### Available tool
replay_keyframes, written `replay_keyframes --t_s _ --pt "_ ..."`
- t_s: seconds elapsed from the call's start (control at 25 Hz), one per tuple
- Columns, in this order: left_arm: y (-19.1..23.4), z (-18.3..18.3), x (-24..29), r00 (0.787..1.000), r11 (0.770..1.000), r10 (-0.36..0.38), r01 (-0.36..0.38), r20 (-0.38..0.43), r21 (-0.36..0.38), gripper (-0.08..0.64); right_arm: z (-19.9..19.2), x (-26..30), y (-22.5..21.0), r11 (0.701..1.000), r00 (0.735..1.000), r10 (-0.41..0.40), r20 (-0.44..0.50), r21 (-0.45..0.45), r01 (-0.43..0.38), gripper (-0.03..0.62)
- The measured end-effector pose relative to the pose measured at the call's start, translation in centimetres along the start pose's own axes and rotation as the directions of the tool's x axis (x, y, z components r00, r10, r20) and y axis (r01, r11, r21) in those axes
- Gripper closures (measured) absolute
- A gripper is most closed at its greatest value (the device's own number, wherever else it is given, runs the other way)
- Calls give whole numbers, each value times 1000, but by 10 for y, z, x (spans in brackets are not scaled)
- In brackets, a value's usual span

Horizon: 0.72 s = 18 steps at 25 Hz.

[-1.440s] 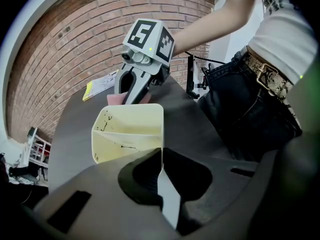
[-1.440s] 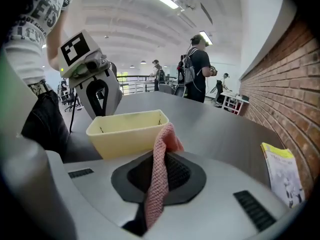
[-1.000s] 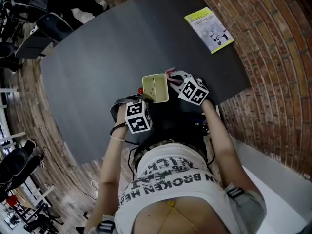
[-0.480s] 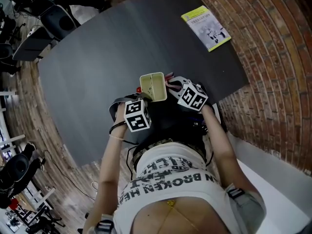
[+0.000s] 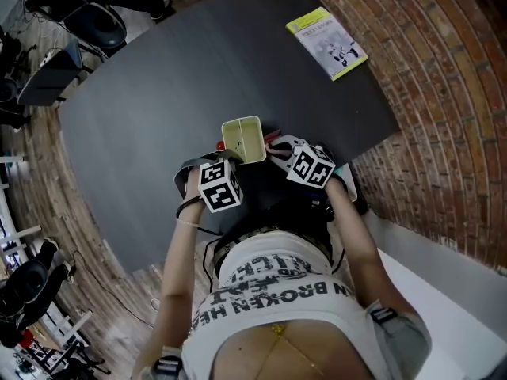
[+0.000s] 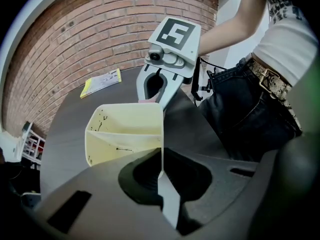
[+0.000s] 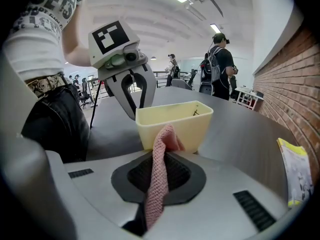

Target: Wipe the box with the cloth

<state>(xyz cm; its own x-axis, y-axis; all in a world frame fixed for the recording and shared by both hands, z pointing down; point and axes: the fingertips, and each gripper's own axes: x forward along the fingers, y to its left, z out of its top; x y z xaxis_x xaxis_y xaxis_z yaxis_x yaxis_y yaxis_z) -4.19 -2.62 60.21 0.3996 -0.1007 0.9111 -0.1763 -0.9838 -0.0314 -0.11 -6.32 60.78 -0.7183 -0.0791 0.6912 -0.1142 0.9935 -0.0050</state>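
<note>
Left gripper point(image 6: 162, 176) clamped edge-on onto side wall of pale yellow rectangular plastic box point(image 6: 125, 134); right gripper point(image 6: 156, 96) at far rim; dark grey table point(image 6: 65, 134) beneath

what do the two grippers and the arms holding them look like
Both the left gripper and right gripper have pale grey bodies, dark jaw pads and a white cube of black square markers. Arms bare below a white printed T-shirt; dark bands on the left wrist.

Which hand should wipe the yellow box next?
Right. The right gripper pinches the pink cloth up against the box; the left gripper is shut on the box wall, steadying it.
</note>
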Motion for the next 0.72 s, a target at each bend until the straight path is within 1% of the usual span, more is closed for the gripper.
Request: replay_keyframes --t_s 0.2,0.36,0.52,0.6,0.72 --pt "1 0 0 1000 1000 8 -8 -12 2 541 0 -5 16 1000 1000 13 17 25 -14 575" --pt "1 -1 3 1000 1000 2 -1 7 -16 541 1 -5 30 998 998 59 25 18 -59 575" --pt "1 -1 6 1000 1000 9 -9 27 -27 541 -2 -5 33 999 998 51 21 14 -52 575" --pt "1 -3 6 999 998 25 -23 46 -54 541 1 -9 30 999 999 38 28 20 -39 575" --pt "3 -7 2 995 991 69 -60 75 -115 531 6 -21 20 1000 998 2 56 31 -3 575"
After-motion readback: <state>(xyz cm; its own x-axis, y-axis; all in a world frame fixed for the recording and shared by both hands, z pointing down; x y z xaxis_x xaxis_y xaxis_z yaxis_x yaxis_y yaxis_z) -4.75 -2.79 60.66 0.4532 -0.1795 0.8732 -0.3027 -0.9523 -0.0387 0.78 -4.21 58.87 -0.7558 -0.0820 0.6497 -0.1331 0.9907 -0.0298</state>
